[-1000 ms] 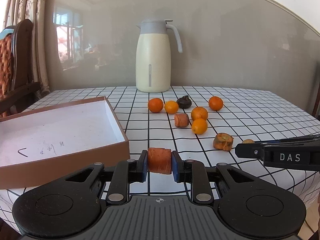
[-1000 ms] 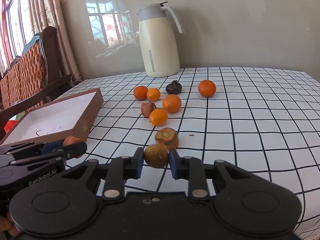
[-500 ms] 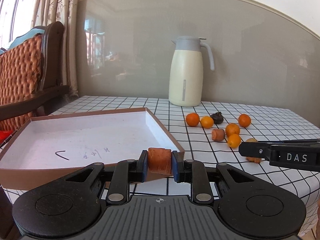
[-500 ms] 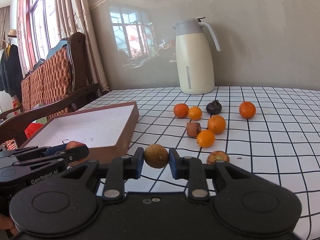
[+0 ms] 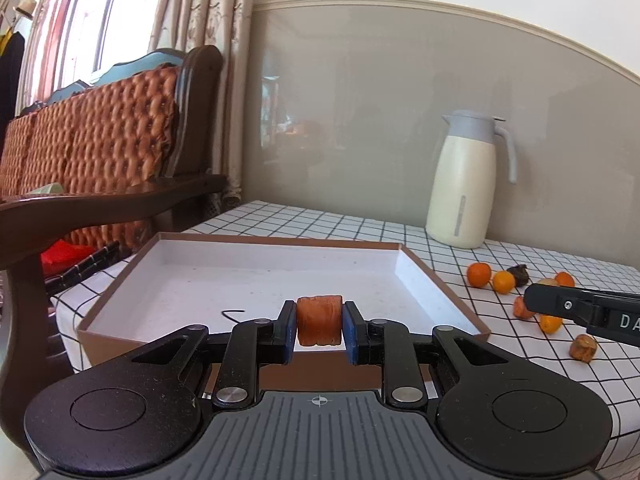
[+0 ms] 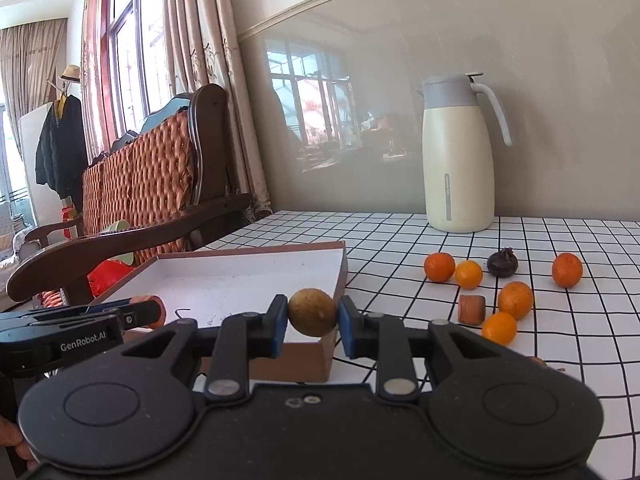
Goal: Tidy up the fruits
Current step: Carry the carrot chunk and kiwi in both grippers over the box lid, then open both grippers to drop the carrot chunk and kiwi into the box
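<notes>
My left gripper (image 5: 319, 326) is shut on an orange carrot chunk (image 5: 319, 325) and holds it above the near edge of the brown box (image 5: 438, 280) with a white inside. My right gripper (image 6: 313, 313) is shut on a round yellow-brown fruit (image 6: 313, 312), above the box's near right corner (image 6: 324, 354). The left gripper also shows at the left of the right wrist view (image 6: 140, 314). Several oranges (image 6: 439, 267), a dark fruit (image 6: 503, 264) and another carrot chunk (image 6: 472, 309) lie on the checked tablecloth (image 6: 400, 248) to the right of the box.
A cream thermos jug (image 6: 458, 156) stands at the back of the table. A wooden chair with a woven orange back (image 5: 92, 152) stands left of the table. A brown fruit piece (image 5: 583, 347) lies near the right gripper's side in the left wrist view.
Both grippers have swung left with their fruit, from over the scattered fruit toward the box. The box now fills the middle of both views.
</notes>
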Available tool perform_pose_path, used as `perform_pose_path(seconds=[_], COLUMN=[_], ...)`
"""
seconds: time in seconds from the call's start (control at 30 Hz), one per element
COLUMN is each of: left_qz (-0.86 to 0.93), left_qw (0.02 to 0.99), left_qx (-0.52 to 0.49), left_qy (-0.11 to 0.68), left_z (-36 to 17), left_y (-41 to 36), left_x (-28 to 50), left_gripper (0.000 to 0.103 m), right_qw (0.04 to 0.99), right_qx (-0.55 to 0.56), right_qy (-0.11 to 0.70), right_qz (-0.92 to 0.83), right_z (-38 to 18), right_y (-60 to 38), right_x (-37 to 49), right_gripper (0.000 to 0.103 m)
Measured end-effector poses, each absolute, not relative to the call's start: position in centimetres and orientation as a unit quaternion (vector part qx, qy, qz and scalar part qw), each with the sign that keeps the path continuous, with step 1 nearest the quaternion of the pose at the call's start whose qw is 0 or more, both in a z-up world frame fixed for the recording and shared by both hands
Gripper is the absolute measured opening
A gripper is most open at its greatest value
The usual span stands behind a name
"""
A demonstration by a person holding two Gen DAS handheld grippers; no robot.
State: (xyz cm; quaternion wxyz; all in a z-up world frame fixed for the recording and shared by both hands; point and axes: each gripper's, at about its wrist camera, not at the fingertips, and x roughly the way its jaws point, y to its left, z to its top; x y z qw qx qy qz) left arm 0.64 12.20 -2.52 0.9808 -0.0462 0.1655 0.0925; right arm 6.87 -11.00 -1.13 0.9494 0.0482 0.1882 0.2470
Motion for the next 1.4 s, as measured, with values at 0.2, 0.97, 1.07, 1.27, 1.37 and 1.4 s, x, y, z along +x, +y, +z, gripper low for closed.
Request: perform_pose_path(seconds=[0.2, 0.97, 1.07, 1.27, 1.37, 1.4], left_qz=[0.134, 0.226, 0.23, 0.23, 0.244, 0.246], left_qw=[0.977, 0.955, 0.954, 0.953, 0.95, 0.949], left_qx=[-0.06, -0.073, -0.073, -0.073, -0.078, -0.086], left_qy=[0.155, 0.177, 0.177, 0.183, 0.178, 0.175], left_z=[-2.6, -4.3, -4.3, -4.4, -4.3, -4.2], left_y=[15.0, 21.4, 21.5, 21.4, 21.6, 21.6], left_x=[0.5, 1.8, 1.9, 2.4, 2.4, 2.3], left_gripper=[0.025, 0.025, 0.025, 0.025, 0.035, 0.053], right_qw=[0.949, 0.942, 0.942, 0.941, 0.947, 0.95], right_qx=[0.044, 0.035, 0.036, 0.036, 0.033, 0.042], right_qy=[0.174, 0.212, 0.212, 0.222, 0.213, 0.199], right_qz=[0.258, 0.258, 0.257, 0.253, 0.24, 0.237], right_z=[-1.0, -2.4, -2.4, -2.8, -2.8, -2.5], right_y=[-9.7, -5.5, -5.4, -5.1, -5.0, -5.4], right_x=[7.4, 11.4, 11.7, 12.3, 12.1, 11.7], right_gripper=[0.019, 0.019, 0.019, 0.023, 0.061, 0.081])
